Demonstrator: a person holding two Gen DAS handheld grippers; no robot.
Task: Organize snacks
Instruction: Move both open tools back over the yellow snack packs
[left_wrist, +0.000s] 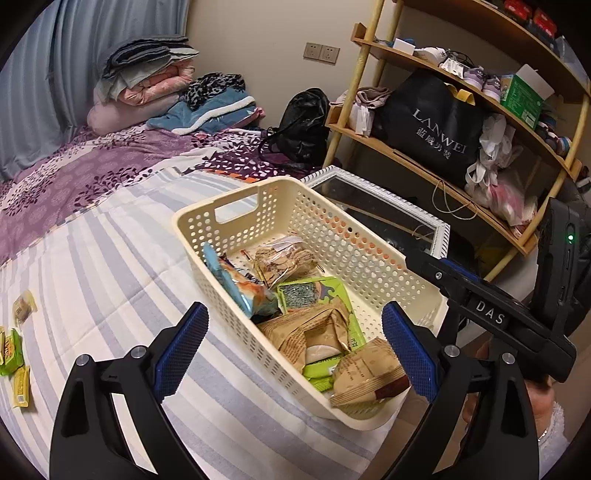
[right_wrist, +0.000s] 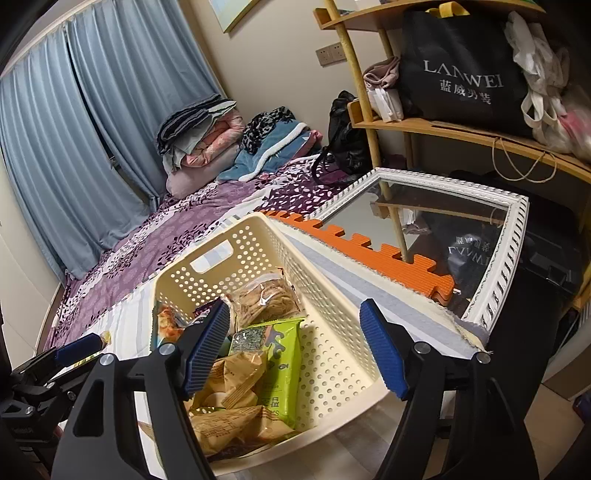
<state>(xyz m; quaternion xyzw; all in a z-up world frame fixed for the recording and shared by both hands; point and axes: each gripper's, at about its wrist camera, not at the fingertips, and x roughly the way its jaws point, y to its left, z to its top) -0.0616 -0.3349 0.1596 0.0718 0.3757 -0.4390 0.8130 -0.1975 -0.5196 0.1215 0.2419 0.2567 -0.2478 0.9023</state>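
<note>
both wrist views look down close over the shared basket (left_wrist: 280, 229), the right nearer.

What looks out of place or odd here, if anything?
The cream basket overhangs the bed's edge at its near end. A few small snack packets lie loose on the striped blanket, outside the basket. Both grippers' jaws stand open, holding nothing.

The black bag (left_wrist: 432, 125) on the shelf reads "LANWEI" with Chinese characters beneath. The right gripper (left_wrist: 491, 312) carries a "DAS" label. Snack wrapper print is too small to read.
</note>
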